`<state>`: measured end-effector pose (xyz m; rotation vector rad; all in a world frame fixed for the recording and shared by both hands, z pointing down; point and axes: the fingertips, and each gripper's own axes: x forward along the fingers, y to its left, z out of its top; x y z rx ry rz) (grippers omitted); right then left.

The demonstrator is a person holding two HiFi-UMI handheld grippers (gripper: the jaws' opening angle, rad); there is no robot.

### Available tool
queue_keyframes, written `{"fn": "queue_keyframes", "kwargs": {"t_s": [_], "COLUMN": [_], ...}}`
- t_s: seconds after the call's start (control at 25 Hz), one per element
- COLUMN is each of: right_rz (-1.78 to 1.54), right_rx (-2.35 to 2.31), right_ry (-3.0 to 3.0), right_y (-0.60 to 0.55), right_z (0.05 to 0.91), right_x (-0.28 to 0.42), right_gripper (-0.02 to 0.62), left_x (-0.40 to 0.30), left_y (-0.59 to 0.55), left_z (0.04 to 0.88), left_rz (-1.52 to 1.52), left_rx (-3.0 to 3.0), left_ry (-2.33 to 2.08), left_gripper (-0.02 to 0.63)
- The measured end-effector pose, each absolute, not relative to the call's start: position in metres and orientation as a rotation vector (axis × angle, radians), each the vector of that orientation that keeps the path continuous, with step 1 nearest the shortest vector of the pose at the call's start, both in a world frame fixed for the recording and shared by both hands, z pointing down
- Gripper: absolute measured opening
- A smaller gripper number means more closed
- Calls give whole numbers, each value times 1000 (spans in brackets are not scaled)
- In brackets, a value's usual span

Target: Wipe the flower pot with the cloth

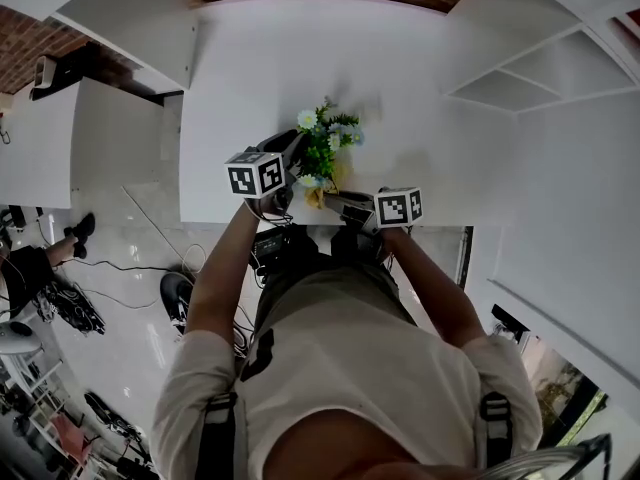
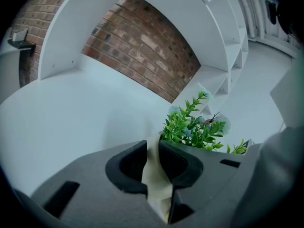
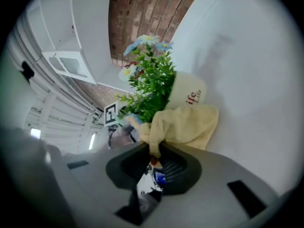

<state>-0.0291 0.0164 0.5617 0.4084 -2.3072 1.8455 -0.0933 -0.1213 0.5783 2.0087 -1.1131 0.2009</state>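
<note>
Your right gripper (image 3: 154,152) pinched the cloth (image 3: 187,125), which lay against the flower pot (image 3: 189,93) straight ahead; your left gripper (image 2: 153,151) clamped the pot's rim opposite.

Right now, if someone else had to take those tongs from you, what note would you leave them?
Left tongs: shut on the wall of the cream flower pot, near the front edge of the white table.
Right tongs: shut on the yellow cloth, which is bunched against the pot's side beside the plant.
Done: pot gripped, cloth at the pot. How much is already wiped cannot be told.
Left: rub the cloth round the pot, then release both.
</note>
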Motion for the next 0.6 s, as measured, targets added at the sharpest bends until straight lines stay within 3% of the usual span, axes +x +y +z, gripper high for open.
{"fn": "queue_keyframes", "kwargs": {"t_s": [0.12,0.36,0.6], "right_rz": [1883,1872,1804], "right_rx": [362,877,900], "right_ry": [-2434,-2617,-2421], "right_y": [4,-72,-36], "right_z": [527,515,561], "right_x": [-16,43,21], "right_gripper": [68,67,67], "left_x": [-94,-95,-97], "left_y": [-120,-110,-88], "left_z": [579,579,579], "left_rz": [191,155,69], "left_rx": [1961,1870,1716], "left_ry": [-1095,-1041,-1110], "left_gripper": [89,92,92]}}
